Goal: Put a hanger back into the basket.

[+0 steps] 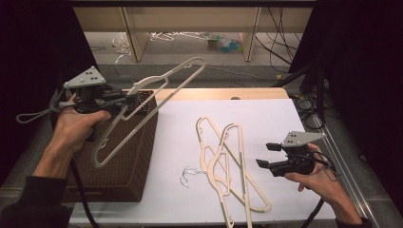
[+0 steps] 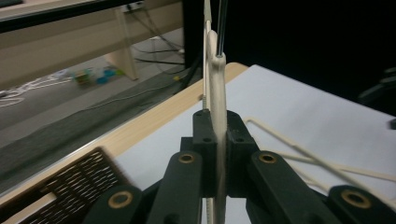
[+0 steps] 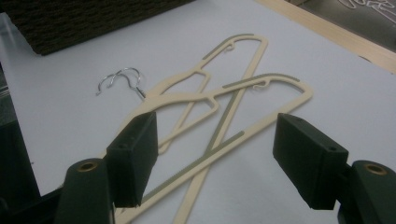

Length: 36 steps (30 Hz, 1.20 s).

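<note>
Left tongs (image 1: 124, 100) clamped on cream hanger (image 1: 157, 97) above wicker basket (image 1: 135, 156), right tongs (image 1: 267, 155) wide open, empty, beside two hangers (image 1: 228, 166).

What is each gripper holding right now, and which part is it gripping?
The left gripper is shut on a cream plastic clothes hanger, clamped at its neck near the hook end, lifted over the brown wicker basket. The right gripper is open and holds nothing.

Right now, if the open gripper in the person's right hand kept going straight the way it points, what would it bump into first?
The right gripper, jaws open, looks aimed at the two crossed cream plastic hangers lying on the white table sheet. They would likely be met first, though depth is hard to judge.
</note>
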Each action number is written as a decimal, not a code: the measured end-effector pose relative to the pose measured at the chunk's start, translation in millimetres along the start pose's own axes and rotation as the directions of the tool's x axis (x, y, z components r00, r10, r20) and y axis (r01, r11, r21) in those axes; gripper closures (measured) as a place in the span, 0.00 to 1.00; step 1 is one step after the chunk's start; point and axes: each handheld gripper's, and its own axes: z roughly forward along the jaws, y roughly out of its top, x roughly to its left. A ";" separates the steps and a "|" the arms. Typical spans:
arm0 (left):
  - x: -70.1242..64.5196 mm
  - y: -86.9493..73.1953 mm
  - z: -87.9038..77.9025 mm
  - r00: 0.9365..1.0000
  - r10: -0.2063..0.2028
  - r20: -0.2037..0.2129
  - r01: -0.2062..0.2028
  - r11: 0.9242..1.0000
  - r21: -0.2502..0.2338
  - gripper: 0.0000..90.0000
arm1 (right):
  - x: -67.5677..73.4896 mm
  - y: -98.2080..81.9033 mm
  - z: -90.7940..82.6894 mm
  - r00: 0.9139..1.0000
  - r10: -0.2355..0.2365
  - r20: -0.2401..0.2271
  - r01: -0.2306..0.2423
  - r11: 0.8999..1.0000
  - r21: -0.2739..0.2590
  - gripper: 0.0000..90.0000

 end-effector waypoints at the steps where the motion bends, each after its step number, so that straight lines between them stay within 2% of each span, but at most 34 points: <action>1: 4.3 -3.3 -1.7 1.000 -0.006 -0.010 0.006 1.000 -0.001 0.95 | -0.2 -0.5 0.9 1.000 0.000 0.000 0.000 1.000 0.006 0.35; 3: 15.9 -13.7 -7.1 0.999 -0.016 -0.042 0.016 1.000 0.017 0.95 | -0.1 -0.9 1.9 1.000 0.006 -0.006 -0.006 1.000 0.009 0.35; 4: 21.8 -17.6 -8.5 0.999 0.013 -0.052 -0.012 1.000 0.018 0.95 | 0.2 -1.4 2.2 1.000 0.011 -0.006 -0.011 1.000 0.012 0.35; 5: 24.3 -22.9 -11.3 0.998 -0.007 -0.067 0.010 0.999 0.034 0.95 | -0.1 -1.9 2.7 1.000 0.008 -0.008 -0.008 1.000 0.015 0.35; 7: 31.4 -32.9 -15.3 0.996 -0.009 -0.091 0.013 0.999 0.049 0.95 | -0.3 -2.9 3.1 1.000 0.010 -0.010 -0.010 1.000 0.016 0.35; 12: 48.4 -58.9 -21.2 0.994 0.023 -0.109 -0.015 0.997 0.076 0.95 | 0.0 -4.8 5.6 1.000 0.015 -0.011 -0.015 1.000 0.028 0.35; 15: 58.6 -72.2 -24.7 0.992 0.008 -0.125 0.003 0.997 0.083 0.95 | 0.5 -4.8 6.0 1.000 0.016 -0.014 -0.016 0.999 0.029 0.35; 17: 64.5 -80.2 -28.4 0.992 -0.020 -0.128 0.032 0.996 0.089 0.95 | 0.5 -5.5 6.8 1.000 0.013 -0.018 -0.013 1.000 0.027 0.35; 20: 68.8 -88.1 -33.8 0.990 -0.035 -0.134 0.047 0.995 0.088 0.95 | -0.6 -6.5 7.5 1.000 0.019 -0.012 -0.018 0.999 0.031 0.35; 24: 73.6 -98.5 -37.4 0.991 -0.025 -0.135 0.043 0.991 0.129 0.95 | -0.2 -7.0 7.5 1.000 0.019 -0.017 -0.018 0.999 0.034 0.35; 28: 75.9 -110.9 -37.2 0.991 -0.060 -0.124 0.078 0.986 0.148 0.95 | 0.9 -6.9 7.7 1.000 0.020 -0.014 -0.020 0.999 0.034 0.35; 30: 77.6 -114.9 -37.3 0.988 -0.077 -0.131 0.096 0.985 0.144 0.95 | 0.7 -7.6 8.5 1.000 0.021 -0.015 -0.020 0.999 0.037 0.35; 32: 79.0 -116.9 -37.4 0.982 -0.105 -0.155 0.128 0.980 0.152 0.95 | 0.3 -8.0 9.4 1.000 0.023 -0.014 -0.022 0.999 0.039 0.35; 34: 81.1 -117.2 -38.0 0.982 -0.114 -0.152 0.136 0.980 0.147 0.95 | 0.2 -8.6 10.3 1.000 0.019 -0.020 -0.018 0.999 0.042 0.35; 35: 81.8 -117.2 -38.7 0.981 -0.105 -0.164 0.132 0.978 0.160 0.95 | 0.5 -9.0 10.7 1.000 0.019 -0.022 -0.018 0.999 0.046 0.35; 36: 82.6 -118.1 -39.2 0.980 -0.117 -0.163 0.142 0.978 0.151 0.95 | 0.6 -9.1 10.7 1.000 0.021 -0.023 -0.020 0.999 0.048 0.35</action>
